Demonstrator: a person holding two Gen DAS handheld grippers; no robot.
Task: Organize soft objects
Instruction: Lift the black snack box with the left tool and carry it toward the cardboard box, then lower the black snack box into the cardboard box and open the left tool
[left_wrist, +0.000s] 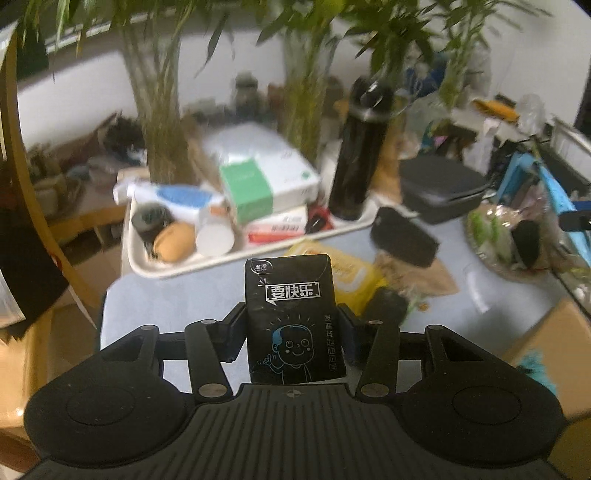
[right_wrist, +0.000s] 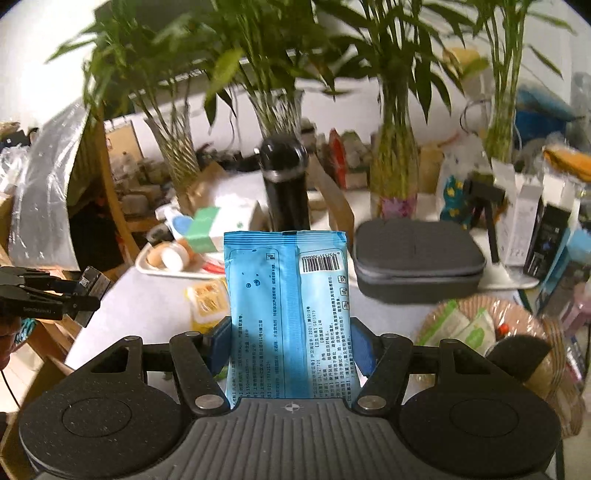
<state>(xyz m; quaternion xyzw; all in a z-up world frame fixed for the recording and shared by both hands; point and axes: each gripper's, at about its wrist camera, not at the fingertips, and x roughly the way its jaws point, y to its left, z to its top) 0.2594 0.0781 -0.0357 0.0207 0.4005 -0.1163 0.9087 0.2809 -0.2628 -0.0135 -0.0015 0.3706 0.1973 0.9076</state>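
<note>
Both grippers are loaded and off the tabletop (left_wrist: 155, 295), which suggests the sorting is mid-way rather than near its end. The left gripper (left_wrist: 293, 325) has its jaws closed to a moderate gap on a black tissue pack (left_wrist: 291, 314), held upright between the pads with its white lettering and cartoon face turned to the camera; the pack looks plump and slightly rounded at the corners, its film wrapper unwrinkled under the grip. The right gripper (right_wrist: 291, 343) has its jaws set wider, clamped on the sides of a blue wipes pack (right_wrist: 290, 310), also upright, its back panel of small print and barcode showing and a crimped seal along the top edge; its thin film looks pliant. Neither pack has been set down anywhere yet. Still lying on the tabletop are a yellow pack (left_wrist: 351, 277), just beyond the black one, and a dark pouch (left_wrist: 404, 236) further right, so more soft goods appear left to collect. A wicker basket (right_wrist: 554, 332) on the right already holds green-and-white packets, and seems a likely destination, though that is a guess. The white tray (left_wrist: 136, 258) behind is crowded with boxes, a cup and a black bottle (left_wrist: 360, 155), and a grey case (right_wrist: 417, 258) sits beside it. Bamboo stems in vases line the back. Motion blur softens the background in both views.
</note>
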